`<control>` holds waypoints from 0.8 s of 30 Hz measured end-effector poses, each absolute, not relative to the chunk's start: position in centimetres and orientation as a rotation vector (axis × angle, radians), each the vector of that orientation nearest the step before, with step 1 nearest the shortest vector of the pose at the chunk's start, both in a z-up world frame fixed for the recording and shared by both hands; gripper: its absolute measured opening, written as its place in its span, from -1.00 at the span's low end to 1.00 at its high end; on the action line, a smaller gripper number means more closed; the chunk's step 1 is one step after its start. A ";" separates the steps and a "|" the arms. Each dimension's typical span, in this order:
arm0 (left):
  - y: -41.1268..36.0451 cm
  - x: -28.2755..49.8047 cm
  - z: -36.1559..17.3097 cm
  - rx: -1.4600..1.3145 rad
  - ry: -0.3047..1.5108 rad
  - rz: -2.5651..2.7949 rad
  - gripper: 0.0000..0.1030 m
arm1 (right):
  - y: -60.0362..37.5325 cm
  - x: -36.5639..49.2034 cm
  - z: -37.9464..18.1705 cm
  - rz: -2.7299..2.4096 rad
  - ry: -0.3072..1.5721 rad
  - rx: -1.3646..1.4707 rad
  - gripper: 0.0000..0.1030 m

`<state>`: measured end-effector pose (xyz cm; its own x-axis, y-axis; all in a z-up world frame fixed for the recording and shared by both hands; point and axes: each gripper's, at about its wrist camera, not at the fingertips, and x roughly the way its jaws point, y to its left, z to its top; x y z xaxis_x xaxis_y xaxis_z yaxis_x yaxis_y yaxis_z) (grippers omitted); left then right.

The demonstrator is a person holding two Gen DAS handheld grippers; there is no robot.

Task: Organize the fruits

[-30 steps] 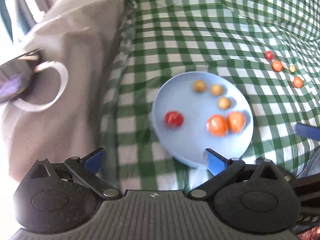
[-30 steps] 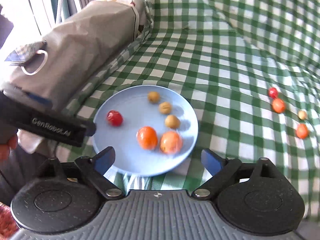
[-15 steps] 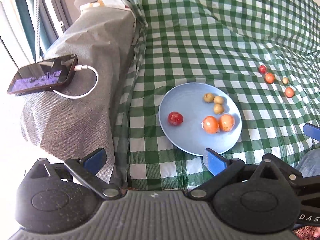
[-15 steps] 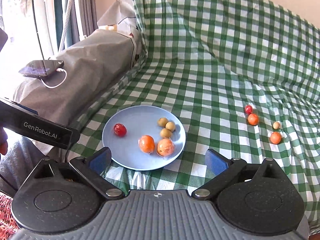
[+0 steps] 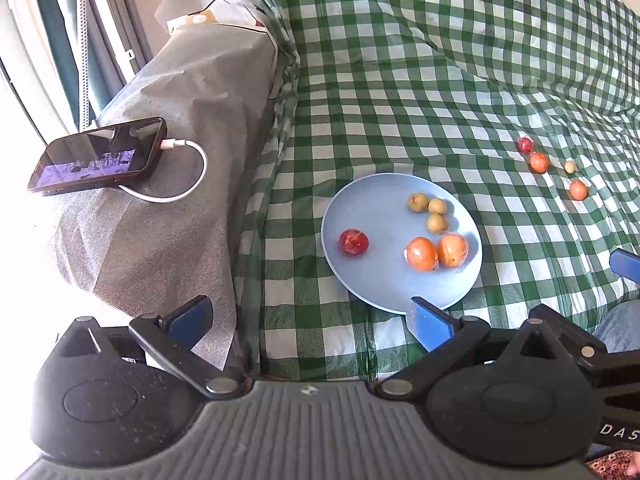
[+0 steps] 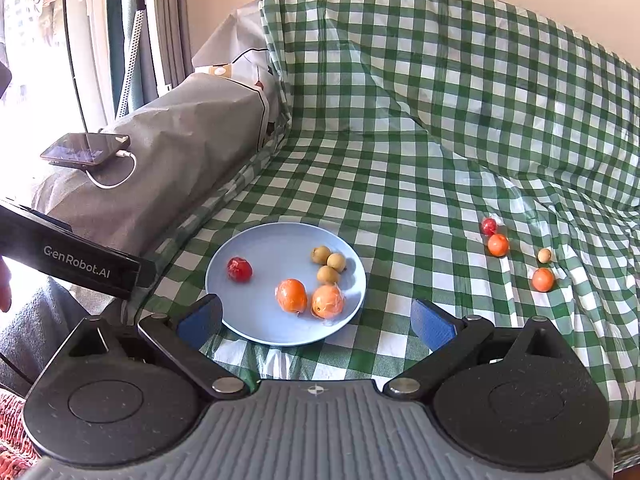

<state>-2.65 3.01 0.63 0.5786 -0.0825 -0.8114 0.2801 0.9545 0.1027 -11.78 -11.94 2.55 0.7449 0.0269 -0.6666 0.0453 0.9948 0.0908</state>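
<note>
A light blue plate (image 5: 384, 284) (image 6: 260, 320) lies on the green checked cloth. On it are a red fruit (image 5: 353, 242) (image 6: 239, 269), two orange fruits (image 5: 420, 254) (image 6: 291, 295) and three small yellow-green fruits (image 5: 437, 223) (image 6: 328, 274). Several small fruits lie loose on the cloth to the right: a red one (image 6: 489, 226), two orange ones (image 6: 498, 245) and a pale one (image 6: 544, 255). My left gripper (image 5: 308, 322) is open and empty, held back from the plate's near edge. My right gripper (image 6: 316, 322) is open and empty, also short of the plate.
A grey covered armrest (image 5: 168, 184) stands at the left with a phone (image 5: 98, 155) and white cable on it. The checked cloth (image 6: 440, 128) rises up the sofa back behind. The left gripper's body (image 6: 76, 264) shows at the left of the right wrist view.
Both grippers have pulled back and up from the plate, so it looks smaller and farther. The fruits have not moved. Both stay open.
</note>
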 end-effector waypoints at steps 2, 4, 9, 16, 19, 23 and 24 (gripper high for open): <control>3.0 -2.6 0.7 0.231 0.930 -0.214 0.99 | -11.9 -11.8 2.6 -0.012 0.731 0.104 0.94; 2.9 -2.6 0.7 0.232 0.929 -0.215 0.99 | -11.9 -11.8 2.5 -0.014 0.731 0.103 0.94; 2.8 -2.7 0.6 0.237 0.930 -0.220 0.99 | -11.8 -11.8 2.5 -0.016 0.733 0.104 0.94; 2.7 -2.7 0.5 0.242 0.931 -0.224 0.99 | -11.8 -11.7 2.4 -0.017 0.737 0.106 0.94; 2.7 -2.7 0.5 0.240 0.931 -0.225 0.99 | -11.9 -11.7 2.4 -0.017 0.736 0.106 0.94; 2.7 -2.7 0.5 0.243 0.930 -0.225 0.99 | -12.0 -11.7 2.4 -0.015 0.737 0.105 0.94; 2.6 -2.7 0.5 0.244 0.930 -0.226 0.99 | -12.0 -11.7 2.4 -0.015 0.737 0.105 0.94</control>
